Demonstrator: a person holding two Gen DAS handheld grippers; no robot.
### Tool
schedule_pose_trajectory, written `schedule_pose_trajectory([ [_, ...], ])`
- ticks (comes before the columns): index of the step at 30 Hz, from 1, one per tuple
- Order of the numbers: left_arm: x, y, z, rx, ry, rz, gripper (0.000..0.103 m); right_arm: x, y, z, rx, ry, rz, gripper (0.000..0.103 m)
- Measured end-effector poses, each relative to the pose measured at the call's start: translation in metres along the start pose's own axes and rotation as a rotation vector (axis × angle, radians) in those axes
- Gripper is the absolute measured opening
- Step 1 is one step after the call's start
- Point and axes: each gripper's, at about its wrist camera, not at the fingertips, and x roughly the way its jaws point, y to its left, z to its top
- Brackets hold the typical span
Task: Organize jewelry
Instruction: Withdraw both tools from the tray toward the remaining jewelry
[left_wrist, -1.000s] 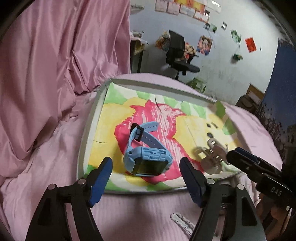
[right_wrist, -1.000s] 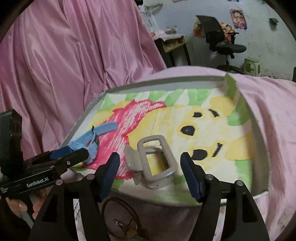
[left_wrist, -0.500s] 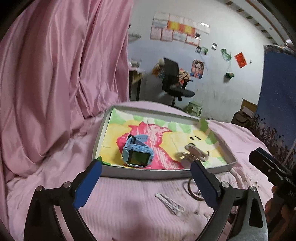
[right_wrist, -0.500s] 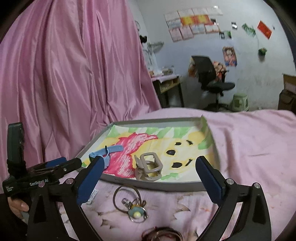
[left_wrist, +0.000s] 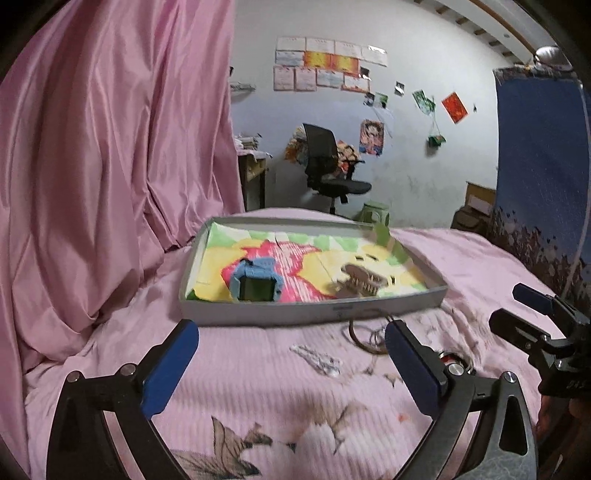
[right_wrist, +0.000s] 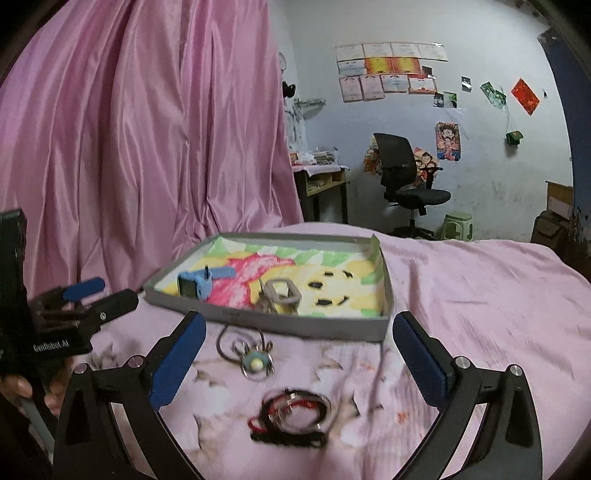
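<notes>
Bedding in pale pink covers a bed (left_wrist: 258, 369), and on it sits a shallow grey tray (left_wrist: 314, 312) lined with a bright cartoon picture. Both tools are spread wide apart and hold nothing. The left tool (left_wrist: 288, 365) hovers over bare bedspread just short of the tray's near edge, its blue pads (left_wrist: 170, 369) touching nothing. The right tool (right_wrist: 295, 365) hovers the same way, its blue pads (right_wrist: 421, 363) also touching nothing. Inside the tray, a light blue watch (left_wrist: 256, 282) stands on its side toward the left part, screen facing the near edge, and a grey hair claw clip (right_wrist: 279, 297) lies near the middle of the tray, close to the near wall. The two are apart from each other. On the bed outside the tray, just before its near edge, lies a metal ring with small charms (right_wrist: 253, 356). Nearer the foreground, between the right tool's fingers but below them and untouched, lies a tangle of black and red bracelets (right_wrist: 293, 417). A small pale hair clip (left_wrist: 317, 360) lies on the bedspread between the left tool's fingers, also untouched. Motion blur softens the small items' details.
</notes>
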Motion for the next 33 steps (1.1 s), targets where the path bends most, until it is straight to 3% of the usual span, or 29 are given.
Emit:
schedule_pose_trajectory([
  [11,0.010,-0.006,-0.015,0.029,0.095,-0.040,0.102,0.004,-0.005,-0.024,0.003,0.126,0.007,0.100],
  [18,0.025,-0.008,-0.015,0.038,0.165,-0.076,0.102,0.016,-0.015,-0.033,0.070,0.189,0.023,0.099],
  [20,0.028,-0.010,-0.014,0.045,0.177,-0.086,0.100,0.020,-0.017,-0.035,0.085,0.202,0.030,0.091],
  [25,0.039,-0.018,-0.010,0.069,0.211,-0.113,0.077,0.030,-0.021,-0.041,0.110,0.243,0.045,0.068],
  [30,0.053,-0.025,-0.010,0.077,0.268,-0.097,0.062,0.035,-0.021,-0.045,0.116,0.267,0.055,0.056],
  [33,0.062,-0.025,-0.011,0.060,0.302,-0.077,0.058,0.039,-0.021,-0.046,0.121,0.285,0.053,0.050],
])
